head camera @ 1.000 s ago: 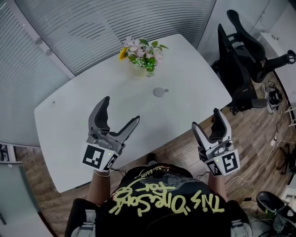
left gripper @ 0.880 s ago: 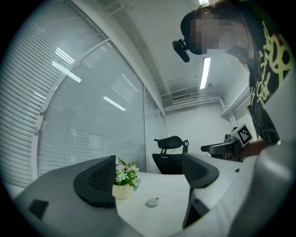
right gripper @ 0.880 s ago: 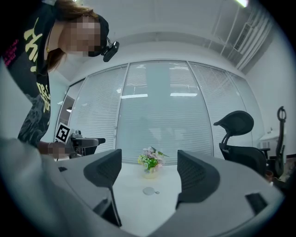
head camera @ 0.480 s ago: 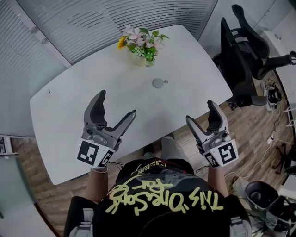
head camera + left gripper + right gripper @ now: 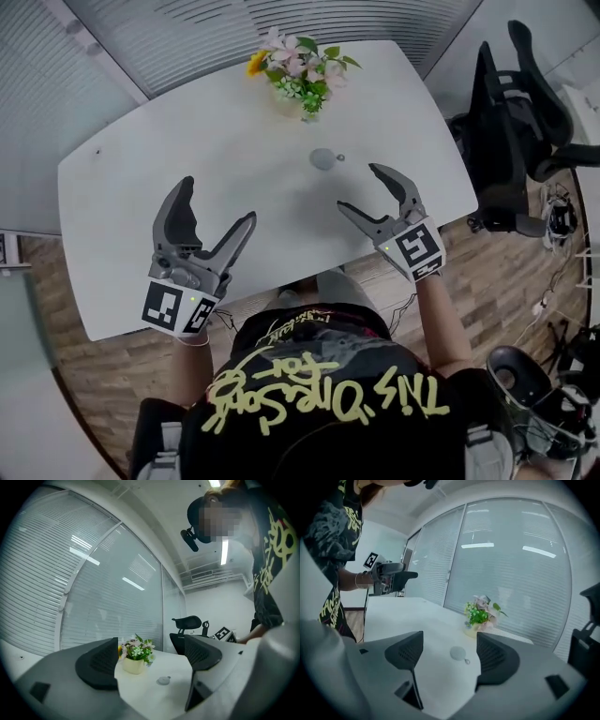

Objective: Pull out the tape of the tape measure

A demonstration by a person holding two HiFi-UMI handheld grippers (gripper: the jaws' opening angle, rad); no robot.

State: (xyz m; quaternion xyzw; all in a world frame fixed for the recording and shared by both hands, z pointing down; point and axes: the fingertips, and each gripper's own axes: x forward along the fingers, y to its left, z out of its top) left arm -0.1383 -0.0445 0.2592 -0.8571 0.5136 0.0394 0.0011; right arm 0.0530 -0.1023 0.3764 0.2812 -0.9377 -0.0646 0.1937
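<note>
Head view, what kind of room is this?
Probably an office meeting room: a large white rounded table, black high-backed office chairs beside it, and glass walls covered by white slatted blinds.

Right hand-held gripper (image 5: 451,657): lower middle of frame, jaws apart, gripping nothing.
Tape measure (image 5: 458,653): small grey disc, flat on the desk, seen through the jaw gap, untouched.
Desk (image 5: 393,616): white.
Flower pot (image 5: 480,616): right of centre, beyond the tape measure.
Left hand-held gripper (image 5: 393,581): upper left, above the desk.
</note>
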